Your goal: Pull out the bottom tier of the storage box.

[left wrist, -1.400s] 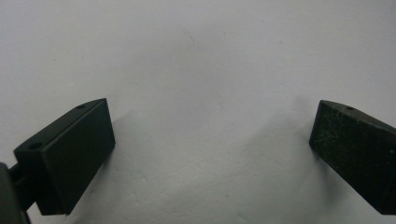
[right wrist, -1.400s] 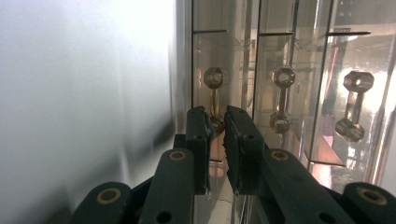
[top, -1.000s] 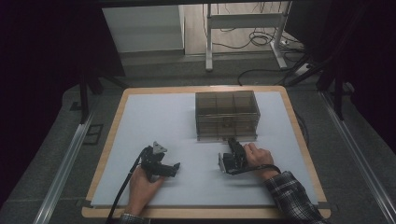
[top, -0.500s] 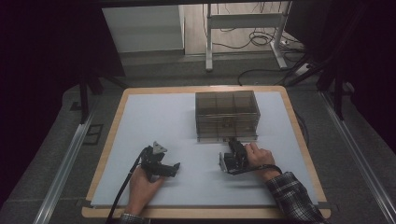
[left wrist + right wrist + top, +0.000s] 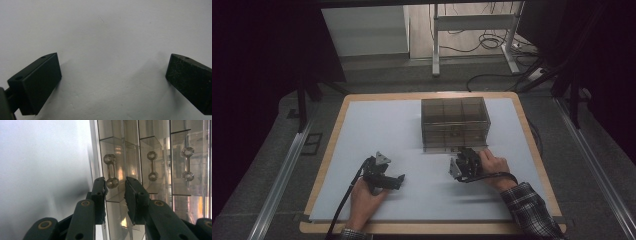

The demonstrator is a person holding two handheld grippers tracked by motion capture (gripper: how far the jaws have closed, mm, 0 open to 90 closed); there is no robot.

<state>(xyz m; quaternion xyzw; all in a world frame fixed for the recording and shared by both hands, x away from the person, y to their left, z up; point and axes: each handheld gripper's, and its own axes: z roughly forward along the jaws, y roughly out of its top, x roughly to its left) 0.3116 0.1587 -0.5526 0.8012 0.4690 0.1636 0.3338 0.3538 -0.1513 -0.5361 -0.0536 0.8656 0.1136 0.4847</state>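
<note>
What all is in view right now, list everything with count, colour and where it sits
drawer box: one, clear smoky plastic, far middle of the mat, with compartments in rows.
drawer handles: three in the right gripper view, clear, on the drawer fronts.
mat: one, pale blue-white, covering the board.
board: one, light wood, edging the mat.
desk frame: one, white, on the floor beyond the table, cables around it.
left gripper: one, black, near left of the mat, jaws wide apart over bare mat.
right gripper: one, black, at the box's front; jaws have just been opening, either side of one handle, not pressing it.
hands: two, holding the grippers; plaid sleeve on the right.
</note>
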